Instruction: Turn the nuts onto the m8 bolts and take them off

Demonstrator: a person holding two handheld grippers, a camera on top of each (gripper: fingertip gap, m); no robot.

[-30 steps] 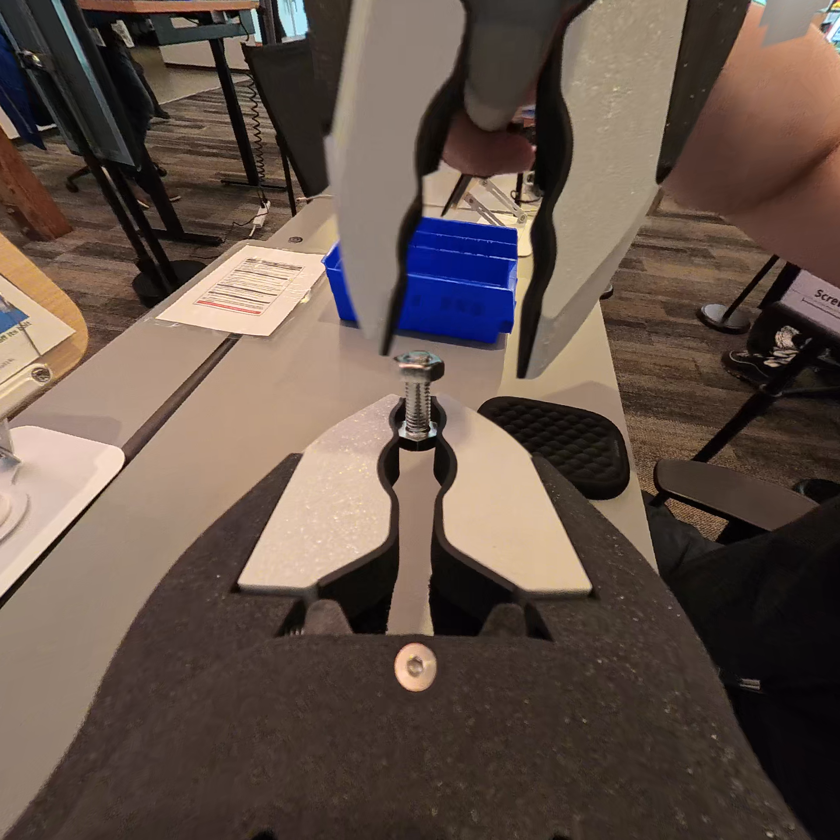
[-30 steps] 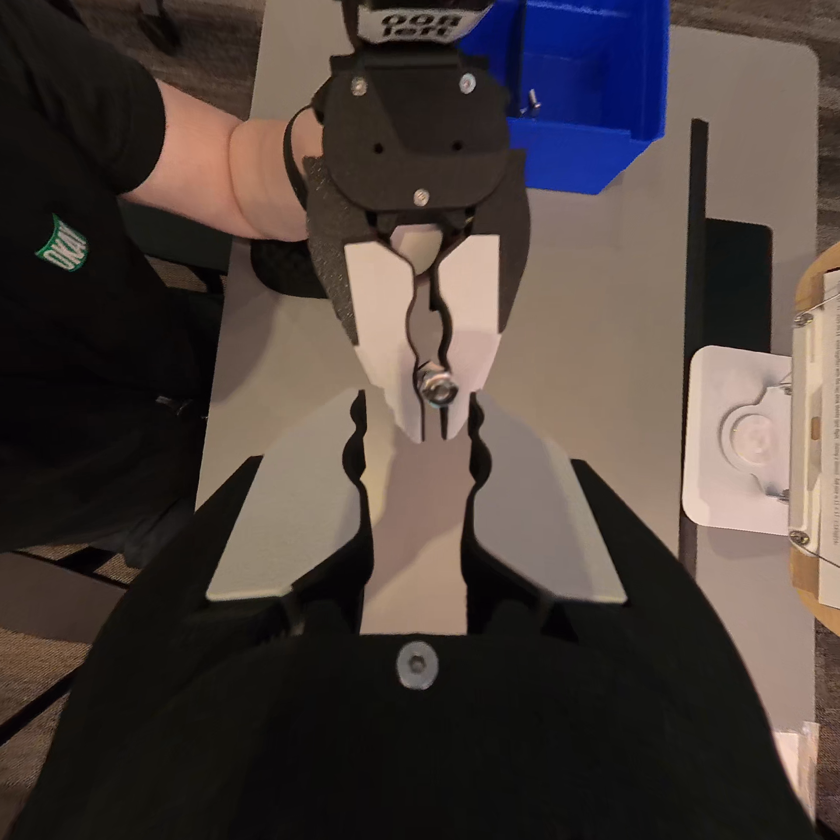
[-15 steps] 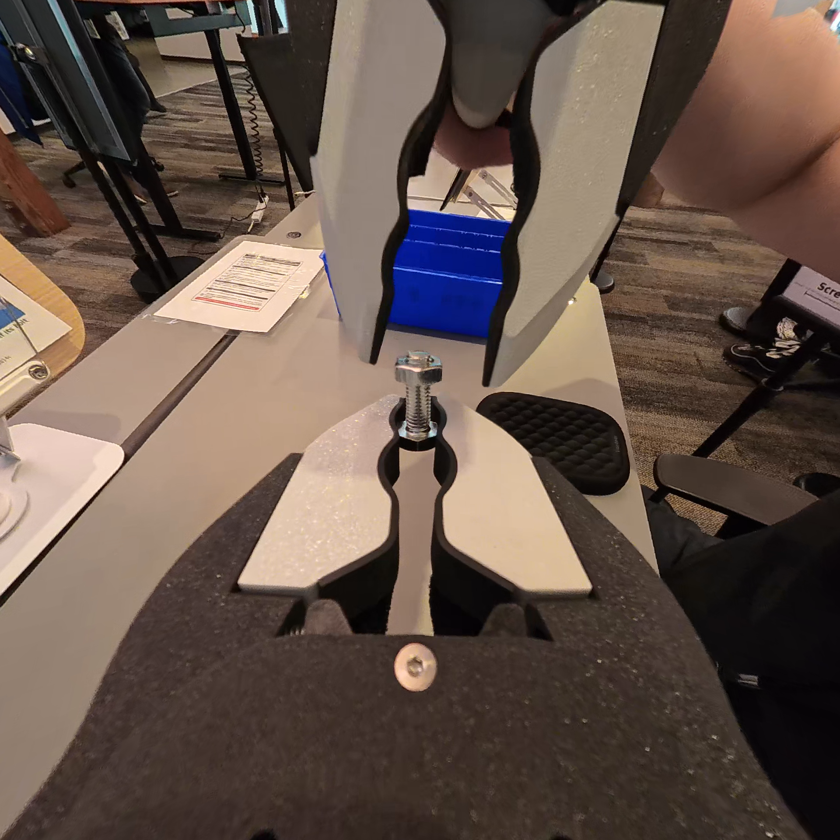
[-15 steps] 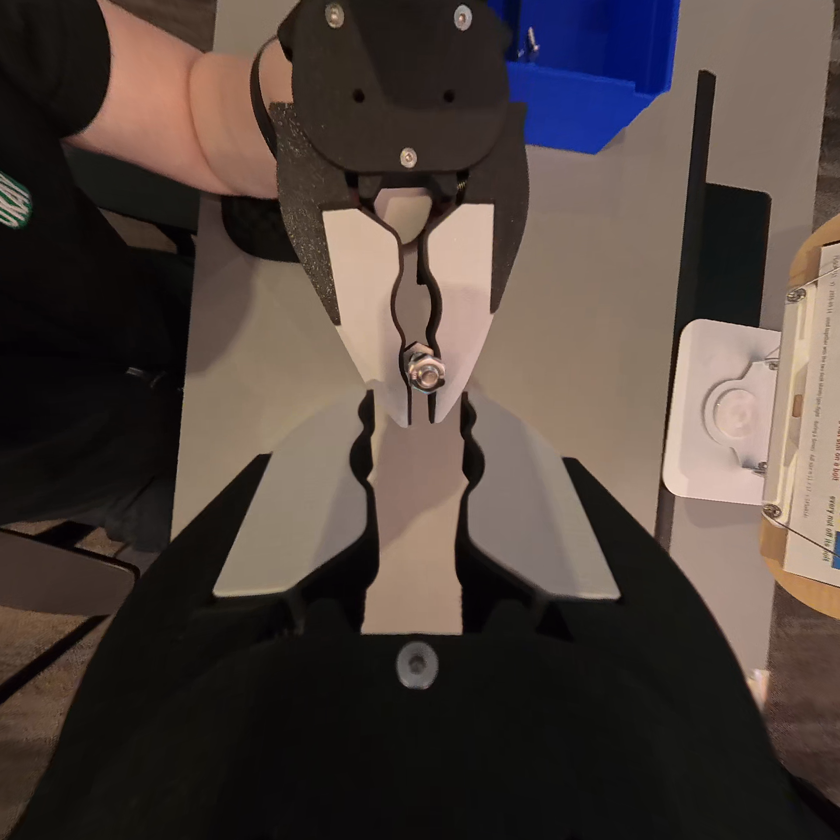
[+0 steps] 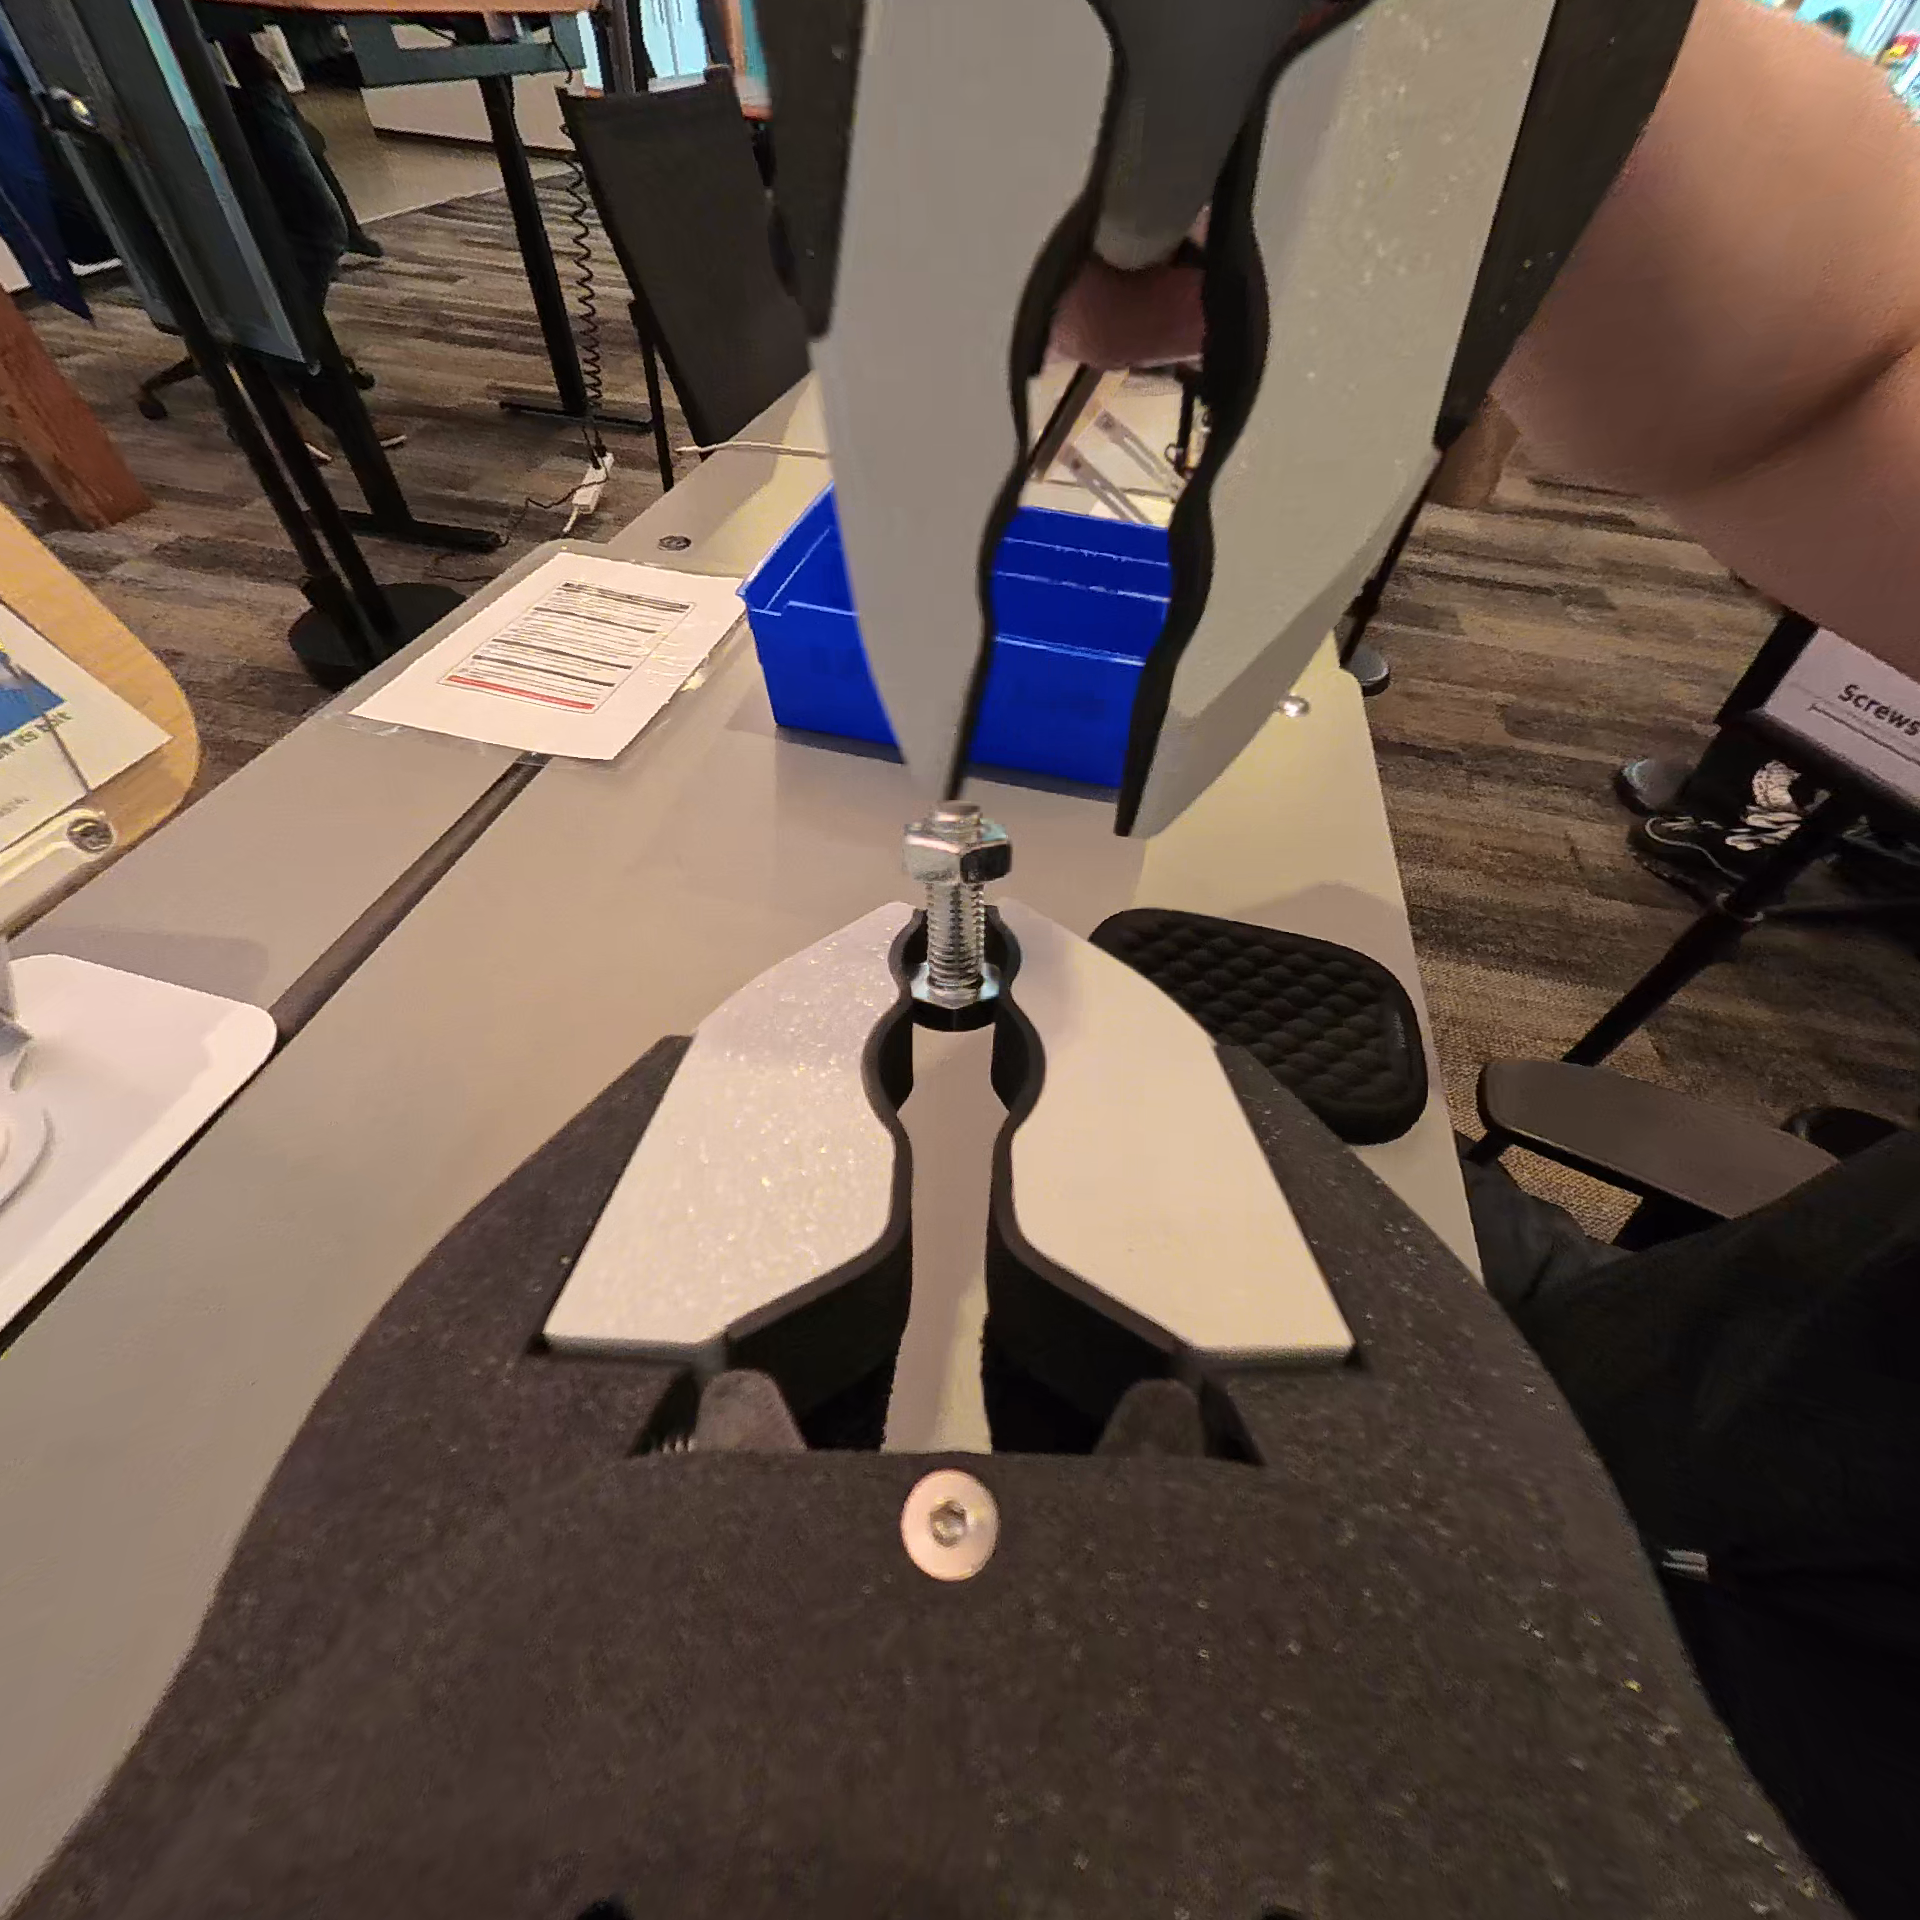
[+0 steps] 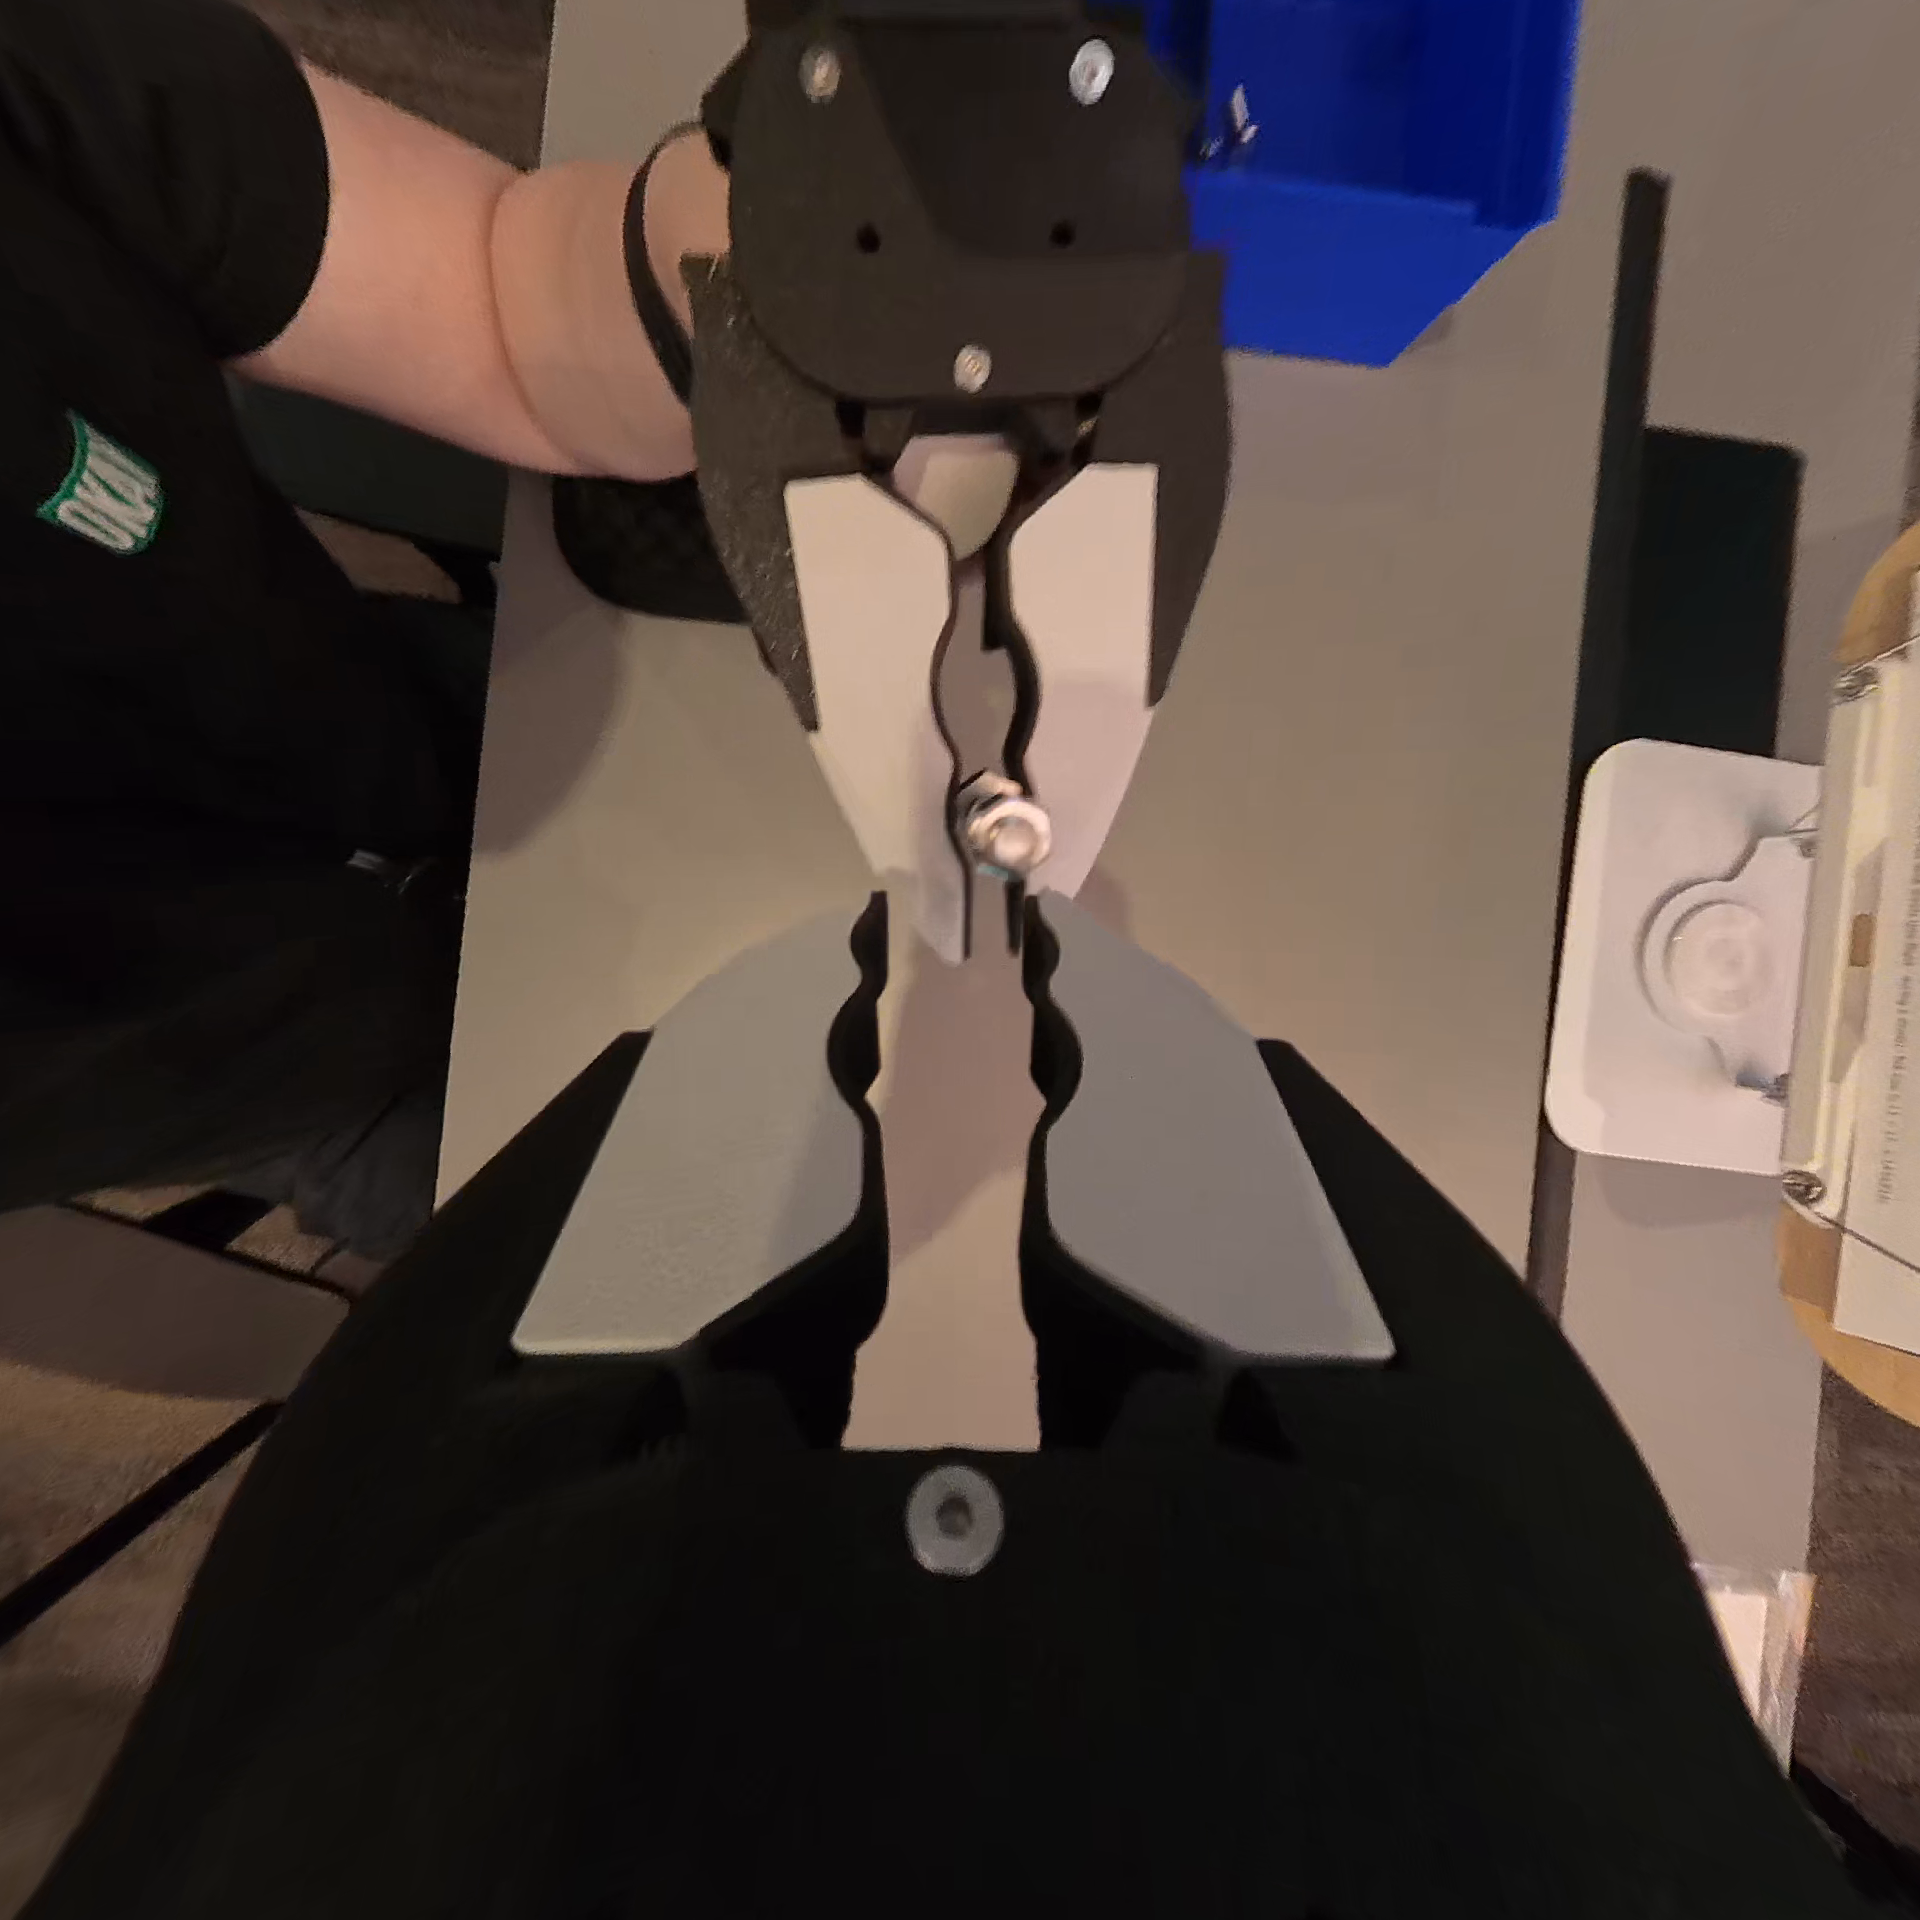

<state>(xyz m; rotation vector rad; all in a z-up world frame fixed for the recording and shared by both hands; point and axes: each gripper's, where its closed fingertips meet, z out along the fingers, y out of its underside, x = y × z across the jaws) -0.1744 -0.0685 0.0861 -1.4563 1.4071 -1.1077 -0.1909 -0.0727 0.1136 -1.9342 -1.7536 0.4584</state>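
Observation:
An M8 bolt [image 5: 951, 935] stands upright, threads up, with a nut [image 5: 956, 847] near its upper end. My left gripper [image 5: 954, 925] is shut on the bolt's hex head and holds it above the grey table [image 5: 343, 1122]. My right gripper [image 5: 1039, 810] hangs point-down just above the nut, jaws open and a little wider than the nut, its left fingertip almost over it. In the right wrist view I look down at the nut [image 6: 1003, 831] in the left gripper [image 6: 987, 914], just beyond my right gripper [image 6: 956, 914].
A blue bin [image 5: 1060, 665] stands behind the bolt and holds small screws in the right wrist view [image 6: 1371, 208]. A printed sheet [image 5: 561, 665] lies at the left, a black pad [image 5: 1278, 1018] at the right, a white stand base [image 6: 1683, 935] nearby. The grippers are tip to tip, or close to it.
The right gripper's jaws have narrowed and it has shifted slightly right, closer over the nut. The left gripper still holds the bolt in the same place.

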